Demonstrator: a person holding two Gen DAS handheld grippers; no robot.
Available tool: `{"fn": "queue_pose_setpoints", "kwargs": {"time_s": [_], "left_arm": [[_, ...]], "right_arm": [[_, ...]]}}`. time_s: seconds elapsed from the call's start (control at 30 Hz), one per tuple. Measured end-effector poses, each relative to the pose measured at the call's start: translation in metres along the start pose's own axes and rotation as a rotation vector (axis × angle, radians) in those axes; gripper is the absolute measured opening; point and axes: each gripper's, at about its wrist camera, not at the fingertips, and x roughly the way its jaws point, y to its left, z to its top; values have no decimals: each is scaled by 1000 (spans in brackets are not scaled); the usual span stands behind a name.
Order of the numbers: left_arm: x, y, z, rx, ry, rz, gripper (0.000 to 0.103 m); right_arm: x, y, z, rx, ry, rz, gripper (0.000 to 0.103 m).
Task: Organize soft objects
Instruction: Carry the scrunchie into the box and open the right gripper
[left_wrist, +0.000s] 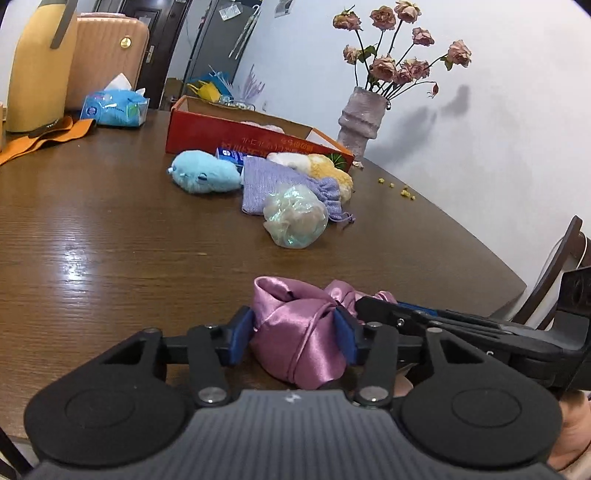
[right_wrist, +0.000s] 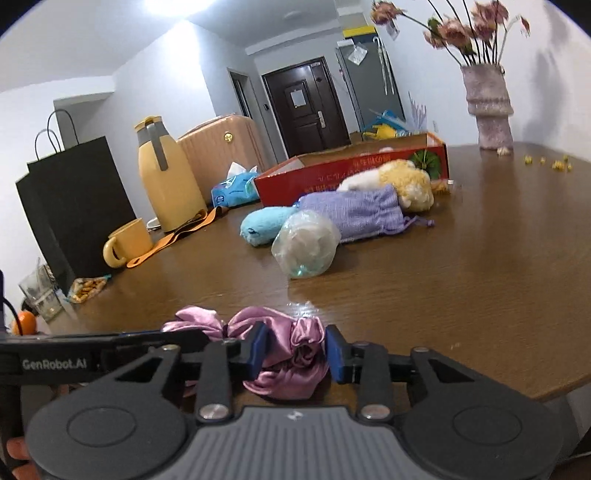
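A pink satin pouch (left_wrist: 299, 332) lies at the near edge of the brown table (left_wrist: 110, 229). My left gripper (left_wrist: 293, 334) is shut on its body. My right gripper (right_wrist: 295, 350) is shut on the pouch's gathered end (right_wrist: 303, 343). Farther back lie a clear bag with white stuffing (left_wrist: 295, 216) (right_wrist: 306, 243), a purple knit pouch (left_wrist: 280, 184) (right_wrist: 362, 212), a blue plush (left_wrist: 205, 171) (right_wrist: 264, 225) and a yellow-white plush (left_wrist: 325, 166) (right_wrist: 402, 181). Behind them stands an open red cardboard box (left_wrist: 236, 133) (right_wrist: 332, 177).
A vase of dried roses (left_wrist: 360, 118) (right_wrist: 487, 107) stands at the back right. A yellow thermos (right_wrist: 166, 177), yellow mug (right_wrist: 127, 242), blue tissue pack (left_wrist: 116, 107), orange strap (right_wrist: 177, 236) and black paper bag (right_wrist: 74, 206) stand at the left. A chair (left_wrist: 554, 269) is at the right.
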Motion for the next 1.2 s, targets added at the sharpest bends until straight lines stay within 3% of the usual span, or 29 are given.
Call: {"fn": "queue_pose_setpoints", "kwargs": {"time_s": [0.17, 0.3, 0.4, 0.5, 0.67, 0.83, 0.93, 1.03, 1.2], "left_arm": [[2, 3, 3, -18, 15, -46, 33], [5, -3, 19, 1, -12, -60, 30], [10, -6, 52, 8, -60, -106, 30], [35, -12, 116, 45, -93, -149, 30], [129, -20, 242, 119, -79, -168, 30], [274, -13, 339, 59, 17, -111, 30], [348, 1, 362, 2, 77, -93, 30], [406, 23, 370, -46, 146, -49, 30], [443, 48, 356, -69, 238, -7, 33]], "right_arm": [[-2, 6, 1, -27, 2, 5, 18], [-2, 4, 16, -14, -25, 11, 15], [-3, 1, 50, -42, -92, 7, 15], [8, -9, 106, -101, -165, -12, 15], [74, -55, 227, -170, -197, -91, 15], [187, -112, 328, -231, -97, -252, 14], [256, -142, 357, -249, -26, -348, 14], [310, -173, 369, -197, 73, -346, 14], [362, -193, 357, -204, 218, -310, 14]]}}
